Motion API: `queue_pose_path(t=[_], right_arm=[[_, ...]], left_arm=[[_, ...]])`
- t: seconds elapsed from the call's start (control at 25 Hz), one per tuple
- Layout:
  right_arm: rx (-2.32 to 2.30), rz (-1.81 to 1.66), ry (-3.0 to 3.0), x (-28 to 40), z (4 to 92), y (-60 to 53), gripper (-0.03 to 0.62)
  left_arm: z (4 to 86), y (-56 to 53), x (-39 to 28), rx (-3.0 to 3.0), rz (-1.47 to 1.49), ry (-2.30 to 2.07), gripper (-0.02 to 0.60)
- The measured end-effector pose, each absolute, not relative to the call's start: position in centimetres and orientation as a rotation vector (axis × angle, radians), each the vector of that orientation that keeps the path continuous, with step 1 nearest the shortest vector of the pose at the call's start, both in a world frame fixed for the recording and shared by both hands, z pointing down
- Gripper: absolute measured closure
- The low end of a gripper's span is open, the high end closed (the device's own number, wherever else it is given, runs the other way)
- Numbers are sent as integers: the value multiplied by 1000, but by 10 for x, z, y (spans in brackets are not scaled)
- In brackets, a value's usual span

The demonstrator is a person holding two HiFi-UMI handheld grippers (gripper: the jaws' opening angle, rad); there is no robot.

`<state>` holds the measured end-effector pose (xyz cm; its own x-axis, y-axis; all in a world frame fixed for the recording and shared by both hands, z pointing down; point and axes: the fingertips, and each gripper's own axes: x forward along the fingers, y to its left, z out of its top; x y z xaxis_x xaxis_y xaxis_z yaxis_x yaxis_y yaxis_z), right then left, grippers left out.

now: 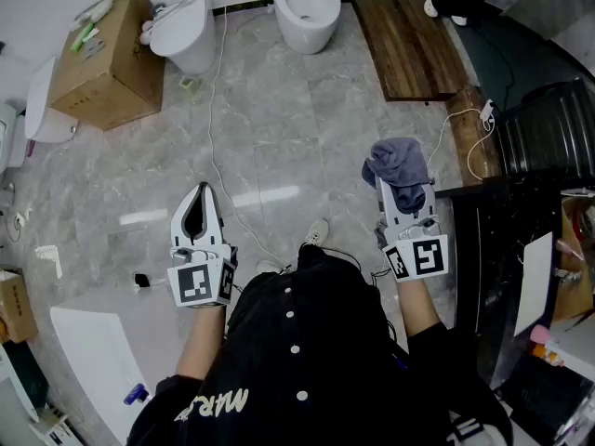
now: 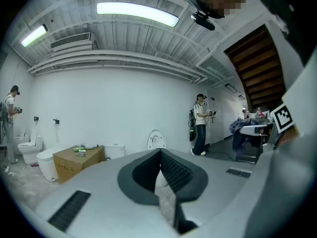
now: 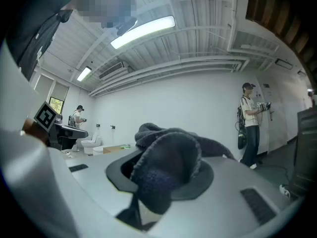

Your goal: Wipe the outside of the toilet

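cloth ready, toilet not yet reached
the right gripper (image 1: pixel 405 201) is clamped on a bunched dark cloth (image 1: pixel 398 161) at the right of the frame, probably carried so wiping can start on arrival. the left gripper (image 1: pixel 199 193), lower left, has its jaws pressed together on nothing, seemingly kept free. the toilet (image 1: pixel 308 9) stands at top centre, well apart from both. a second toilet (image 1: pixel 181 31) sits beside a cardboard box (image 1: pixel 107 54) at upper left.

The head view looks steeply down on the floor (image 1: pixel 279 137), with the toilet (image 1: pixel 308 7) and box (image 1: pixel 102 59) far ahead. Each gripper view sits close behind its jaws, facing level across the room; both share a standing person (image 2: pixel 200 125), and the left probably shows that toilet.
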<state>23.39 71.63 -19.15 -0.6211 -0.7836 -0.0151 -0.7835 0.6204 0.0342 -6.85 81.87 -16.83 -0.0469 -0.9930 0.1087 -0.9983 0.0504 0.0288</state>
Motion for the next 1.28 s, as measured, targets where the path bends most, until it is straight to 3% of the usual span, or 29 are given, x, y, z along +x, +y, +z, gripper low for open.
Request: queue_pose_path(t=[0.92,1.28], right_arm=[[1404,33,-2892,288,-179,634,467],[1445,57,-2838,287,-164,607,465]], left_arm=[[-181,744,-7,2111,113,-2236,572],[-163,697,-11,2154,143,-2147,572]])
